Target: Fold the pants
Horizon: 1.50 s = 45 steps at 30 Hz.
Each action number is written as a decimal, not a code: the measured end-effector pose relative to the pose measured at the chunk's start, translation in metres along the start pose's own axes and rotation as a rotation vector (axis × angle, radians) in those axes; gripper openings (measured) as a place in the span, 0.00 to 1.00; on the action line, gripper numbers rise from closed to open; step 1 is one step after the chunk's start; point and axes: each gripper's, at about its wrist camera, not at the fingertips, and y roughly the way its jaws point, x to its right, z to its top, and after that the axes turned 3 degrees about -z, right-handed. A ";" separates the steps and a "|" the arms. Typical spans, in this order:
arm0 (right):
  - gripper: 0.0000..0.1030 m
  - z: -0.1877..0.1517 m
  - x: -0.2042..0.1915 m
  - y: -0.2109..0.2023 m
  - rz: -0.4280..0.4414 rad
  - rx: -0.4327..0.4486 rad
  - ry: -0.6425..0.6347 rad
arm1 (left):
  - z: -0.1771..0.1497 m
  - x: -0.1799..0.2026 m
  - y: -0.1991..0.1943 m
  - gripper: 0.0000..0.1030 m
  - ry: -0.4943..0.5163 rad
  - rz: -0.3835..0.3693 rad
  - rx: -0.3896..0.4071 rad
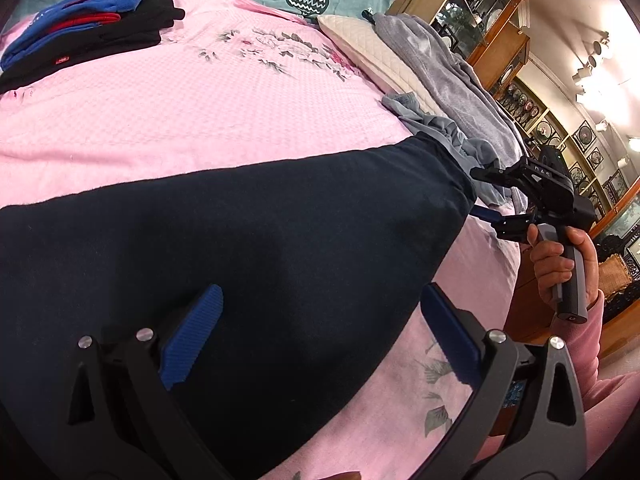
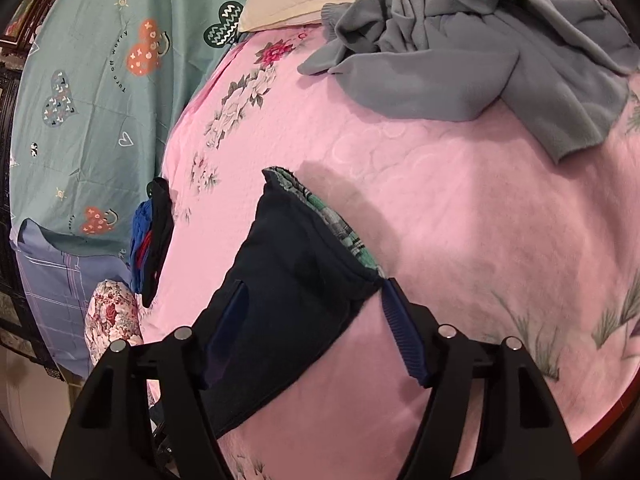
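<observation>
Dark navy pants [image 1: 248, 240] lie flat across the pink bedspread [image 1: 200, 100]. My left gripper [image 1: 320, 334] hovers open over their near part, one blue pad over the cloth and the other over the bedspread. At the right end of the pants a hand [image 1: 560, 264] holds my right gripper [image 1: 482, 196]. In the right wrist view that gripper [image 2: 316, 330] stands wide open around the end of the pants [image 2: 288, 280]. A green plaid lining [image 2: 340, 224] shows at the cloth's edge. The cloth blurs the left pad [image 2: 230, 320].
A folded stack of blue, red and black clothes [image 1: 84, 28] sits at the far side of the bed, also visible in the right wrist view [image 2: 154, 240]. Crumpled grey garments [image 2: 460, 60] and a cream pillow [image 1: 360, 40] lie by the head. Wooden display cabinets [image 1: 500, 40] stand beyond.
</observation>
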 end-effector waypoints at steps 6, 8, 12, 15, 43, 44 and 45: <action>0.69 0.004 -0.004 0.009 0.009 0.032 0.035 | 0.000 -0.003 -0.001 0.98 -0.019 -0.023 0.006; 0.69 0.004 -0.005 0.009 0.008 0.042 0.051 | 0.000 -0.004 -0.002 0.98 -0.026 -0.031 0.010; 0.69 -0.002 -0.010 0.009 -0.015 0.064 0.002 | 0.000 -0.007 -0.003 0.98 -0.044 -0.052 0.019; 0.52 -0.004 -0.011 0.009 -0.070 0.096 -0.015 | 0.000 -0.008 -0.003 0.98 -0.054 -0.063 0.022; 0.16 -0.209 -0.216 0.087 -0.066 -0.038 -1.227 | -0.037 -0.093 -0.119 0.98 -0.221 0.349 0.314; 0.24 -0.221 -0.215 0.094 -0.091 -0.057 -1.277 | -0.040 -0.098 -0.119 0.98 -0.247 0.351 0.310; 0.36 -0.229 -0.215 0.090 -0.085 -0.033 -1.323 | -0.040 -0.101 -0.117 0.98 -0.269 0.333 0.308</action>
